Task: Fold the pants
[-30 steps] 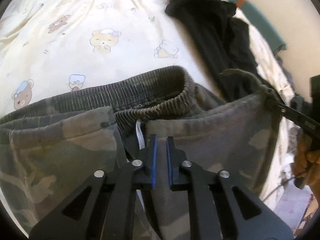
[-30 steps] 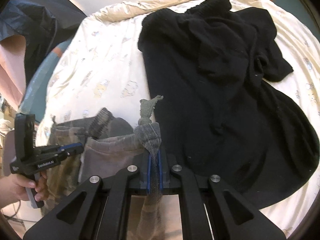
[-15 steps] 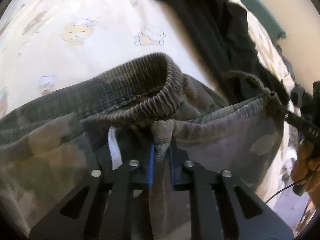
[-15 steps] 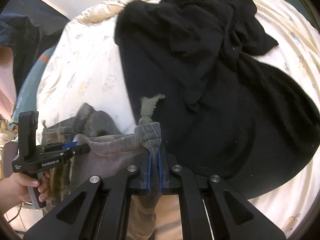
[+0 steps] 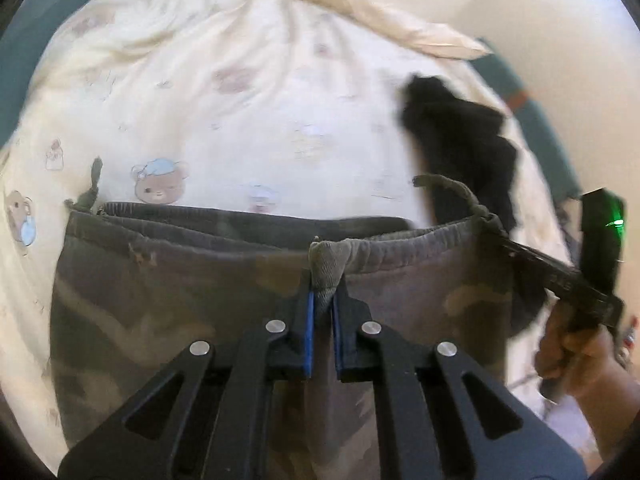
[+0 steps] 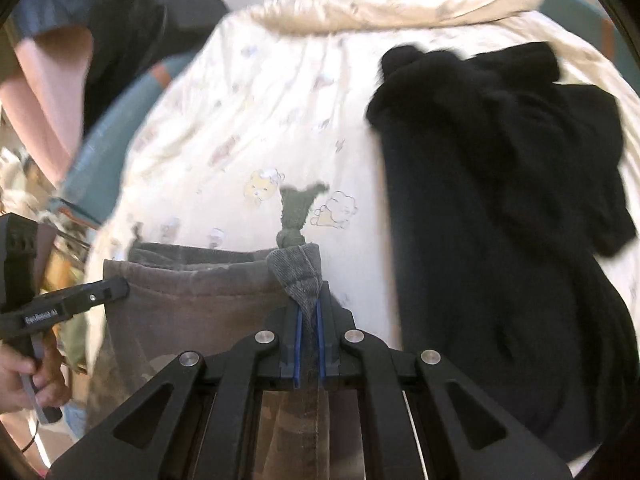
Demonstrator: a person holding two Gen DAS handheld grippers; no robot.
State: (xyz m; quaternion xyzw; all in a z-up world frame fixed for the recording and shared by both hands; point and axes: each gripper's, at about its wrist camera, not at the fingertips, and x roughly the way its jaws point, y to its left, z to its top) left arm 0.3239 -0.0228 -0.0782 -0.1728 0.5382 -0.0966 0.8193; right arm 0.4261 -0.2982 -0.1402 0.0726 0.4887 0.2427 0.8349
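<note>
Camouflage pants (image 5: 180,300) hang by their waistband in front of the bed, stretched between both grippers. My left gripper (image 5: 322,292) pinches a bunched fold of the waistband; its jaws are closing with the cloth between the blue pads. In the right wrist view, my right gripper (image 6: 307,300) is shut on the waistband's other end, just below the knotted drawstring (image 6: 296,216). The left gripper (image 6: 120,286) also appears there, at the left end of the pants (image 6: 192,312). From the left wrist view, the right gripper (image 5: 500,238) holds the waistband's right end.
A cream bed sheet (image 5: 240,100) with a bear print lies behind the pants. A black garment (image 6: 500,200) is spread over its right side. A person's arm (image 6: 48,80) shows at the upper left, and a hand (image 5: 576,356) grips the right tool's handle.
The left gripper went from standing open over the waistband to pinching a fold of it. Both grippers rose and moved, and the waistband now hangs stretched straight between them.
</note>
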